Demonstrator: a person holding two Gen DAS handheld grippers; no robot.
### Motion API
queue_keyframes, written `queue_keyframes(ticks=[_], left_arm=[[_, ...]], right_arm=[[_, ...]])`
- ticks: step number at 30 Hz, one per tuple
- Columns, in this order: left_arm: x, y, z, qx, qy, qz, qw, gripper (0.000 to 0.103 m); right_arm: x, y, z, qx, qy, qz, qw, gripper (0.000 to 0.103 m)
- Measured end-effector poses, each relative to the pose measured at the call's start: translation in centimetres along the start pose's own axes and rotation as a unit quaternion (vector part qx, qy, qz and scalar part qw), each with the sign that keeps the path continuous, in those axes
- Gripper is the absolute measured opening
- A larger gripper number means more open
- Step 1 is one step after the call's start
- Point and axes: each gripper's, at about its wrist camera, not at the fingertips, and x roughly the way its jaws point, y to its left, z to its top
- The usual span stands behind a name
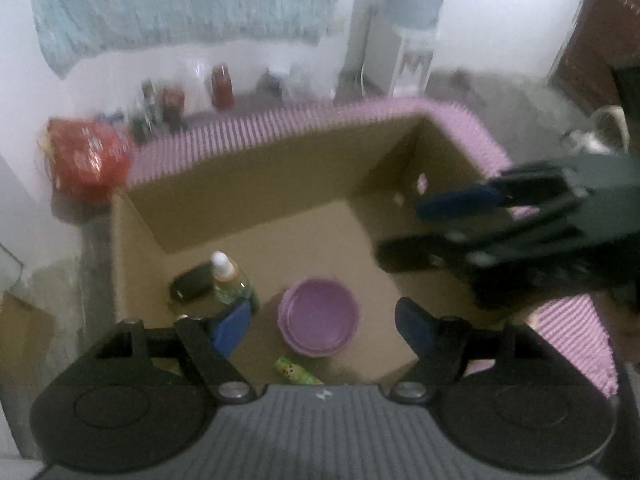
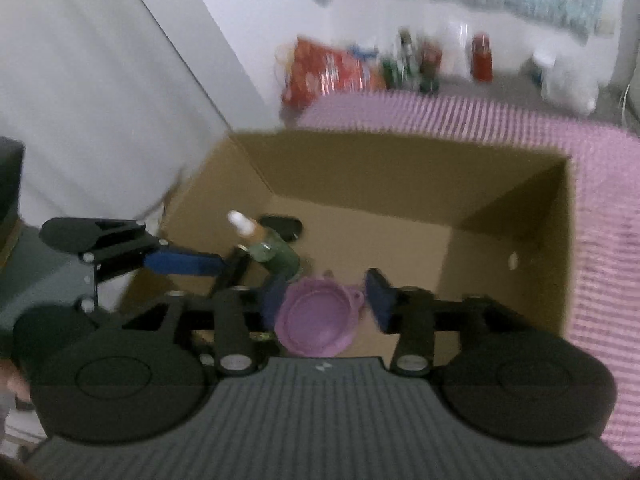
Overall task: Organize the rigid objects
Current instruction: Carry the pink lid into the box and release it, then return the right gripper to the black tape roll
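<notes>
Both grippers hung over the cardboard box, left gripper and right gripper spread wide, gripping nothing. Down inside sat a shallow purple bowl, a clear dropper bottle with white tip, and a green wrapper.

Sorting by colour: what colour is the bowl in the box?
Purple bowl; clearest in the left wrist view.
</notes>
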Motion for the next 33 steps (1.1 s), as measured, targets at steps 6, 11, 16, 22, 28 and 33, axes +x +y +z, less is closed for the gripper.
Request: queue_keyframes(ticks=[6, 11, 16, 22, 28, 33], left_arm=[[-7.5, -1.0, -3.8, -0.001, -0.1, -0.018, 0.9949, 0.091], [-9.6, -1.6, -9.1, -0.022, -0.135, -0.01, 0.9905, 0.091], [-8.7, -1.7, -14.0, -0.041, -0.126, -0.01, 0.9911, 0.091], [-6.5, -1.9, -18.6, -0.055, -0.083, -0.027, 0.9946, 0.091], [-4.8, -3.1, -21.5, -0.031, -0.07, -0.005, 0.9971, 0.091], [-2.9, -3.5, -22.7, -0.018, -0.058, 0.012, 0.9981, 0.091]], right_arm=[[-9.8, 2.6, -4.3, -0.043, -0.096, -0.027, 0.994, 0.096], [-15.0, 4.6, -8.4, -0.064, -0.125, -0.074, 0.987, 0.102], [-15.5, 7.6, -12.2, -0.093, -0.106, -0.15, 0.979, 0.102], [-12.9, 9.6, -16.4, -0.127, -0.101, -0.181, 0.97, 0.102], [-10.3, 9.0, -19.8, -0.028, -0.082, -0.133, 0.987, 0.102], [-5.8, 9.3, -21.9, 0.051, -0.051, -0.108, 0.992, 0.102]])
